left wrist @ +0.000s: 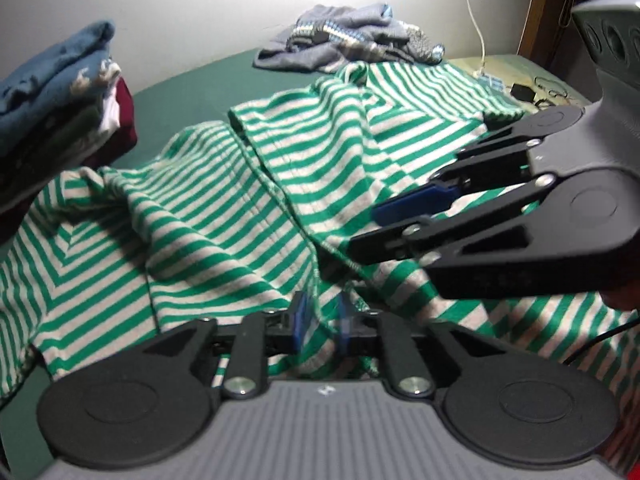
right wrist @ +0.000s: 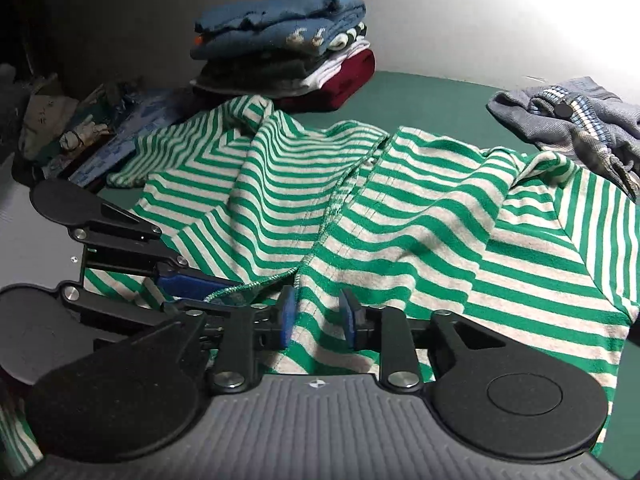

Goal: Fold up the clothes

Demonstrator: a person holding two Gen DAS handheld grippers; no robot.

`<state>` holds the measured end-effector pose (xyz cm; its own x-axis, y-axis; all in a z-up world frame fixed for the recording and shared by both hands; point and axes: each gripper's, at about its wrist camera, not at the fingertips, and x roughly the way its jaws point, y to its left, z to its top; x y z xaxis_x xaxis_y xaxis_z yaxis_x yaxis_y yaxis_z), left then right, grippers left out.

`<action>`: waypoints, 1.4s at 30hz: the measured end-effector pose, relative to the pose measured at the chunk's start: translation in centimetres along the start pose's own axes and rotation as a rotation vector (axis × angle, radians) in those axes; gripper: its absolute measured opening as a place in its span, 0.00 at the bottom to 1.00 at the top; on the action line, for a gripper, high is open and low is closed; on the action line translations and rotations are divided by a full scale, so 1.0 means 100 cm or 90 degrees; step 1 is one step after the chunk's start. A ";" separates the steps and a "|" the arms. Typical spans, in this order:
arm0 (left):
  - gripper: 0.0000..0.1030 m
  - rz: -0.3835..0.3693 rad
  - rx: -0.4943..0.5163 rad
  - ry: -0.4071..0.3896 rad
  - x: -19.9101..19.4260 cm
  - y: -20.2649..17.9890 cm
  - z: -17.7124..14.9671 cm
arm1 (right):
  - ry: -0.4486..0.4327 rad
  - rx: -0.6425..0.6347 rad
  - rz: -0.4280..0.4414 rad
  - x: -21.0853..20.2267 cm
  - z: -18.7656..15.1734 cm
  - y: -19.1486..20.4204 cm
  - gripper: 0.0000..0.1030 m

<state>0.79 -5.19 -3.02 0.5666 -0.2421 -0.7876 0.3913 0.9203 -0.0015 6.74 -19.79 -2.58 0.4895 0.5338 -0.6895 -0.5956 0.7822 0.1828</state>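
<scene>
Left hand-held gripper [left wrist: 322,320] sits low in the left wrist view, tipped down over the cloth. Its two blue pads [left wrist: 301,318] stand a little apart and a ridge of cloth runs between them; I cannot tell if they press on it. Close on the right, the right hand-held gripper [left wrist: 374,232] reaches in from the side with its fingers just above the cloth. On the left stands a pile of folded clothes with a blue one on top [left wrist: 52,92]. Far back lies a crumpled grey-blue knitted top [left wrist: 352,40]. A white cable [left wrist: 476,20] hangs down the wall.

From the right wrist view, the right hand-held gripper [right wrist: 318,320] also tips down, pads a little apart, with cloth lying flat between them, not pinched. The left hand-held gripper [right wrist: 208,286] comes in from the left, right beside it, at the stitched hem. The folded pile [right wrist: 288,52] stands behind.

The green and white striped shirt [left wrist: 208,200] lies spread and wrinkled on the dark green bed sheet [left wrist: 192,88], with the hem running up the middle.
</scene>
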 end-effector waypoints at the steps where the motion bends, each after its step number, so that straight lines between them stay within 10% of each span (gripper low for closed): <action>1: 0.36 -0.012 -0.005 -0.010 -0.010 0.002 0.000 | -0.007 0.008 0.005 -0.010 0.001 -0.004 0.33; 13: 0.45 -0.058 0.017 0.079 -0.028 -0.038 -0.043 | 0.094 0.011 0.103 -0.040 -0.036 0.034 0.32; 16: 0.37 -0.037 0.040 0.071 -0.025 -0.046 -0.046 | 0.111 0.008 0.081 -0.033 -0.044 0.041 0.10; 18: 0.10 -0.035 0.056 0.066 -0.024 -0.047 -0.046 | 0.108 0.010 0.072 -0.033 -0.045 0.040 0.01; 31: 0.01 -0.072 0.082 0.059 -0.033 -0.058 -0.050 | 0.067 -0.029 0.029 -0.026 -0.037 0.054 0.20; 42: 0.06 -0.092 0.090 0.036 -0.056 -0.047 -0.043 | 0.049 -0.040 0.064 -0.035 -0.030 0.055 0.03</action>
<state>-7.29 -6.81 -1.23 0.4567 -0.3469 -0.8192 0.5661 0.8237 -0.0332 -0.12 -18.31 -1.27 0.3767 0.5810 -0.7215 -0.6790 0.7030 0.2116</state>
